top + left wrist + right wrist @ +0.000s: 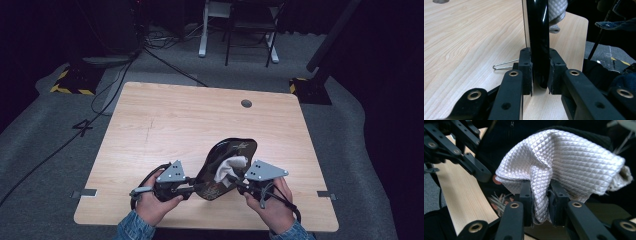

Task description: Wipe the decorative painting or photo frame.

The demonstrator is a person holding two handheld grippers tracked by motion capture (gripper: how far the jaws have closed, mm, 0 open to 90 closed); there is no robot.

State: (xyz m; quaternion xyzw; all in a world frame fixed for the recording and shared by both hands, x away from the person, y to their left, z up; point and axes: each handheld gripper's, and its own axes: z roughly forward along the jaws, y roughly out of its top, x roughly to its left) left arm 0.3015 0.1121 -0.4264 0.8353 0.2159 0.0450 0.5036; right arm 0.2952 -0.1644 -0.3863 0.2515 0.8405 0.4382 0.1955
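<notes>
On the pale wooden surface (165, 125), near its front edge, a glossy black tray (226, 167) with a faint printed pattern stands tilted up on one edge, held between two hand-held grippers. The left hand-held gripper (186, 192) clamps the tray's lower rim; in the left gripper view its jaws close tight on the tray's (538, 37) thin black edge, one on each side, with the surface just below. The right hand-held gripper (239, 184) pinches a white quilted cloth (229, 168) and holds it against the tray's face; in the right gripper view a fold of the cloth (564, 160) is squeezed between the jaws while the rest bunches above them. A small wire clip (505, 65) lies on the surface just beside the left jaws.
</notes>
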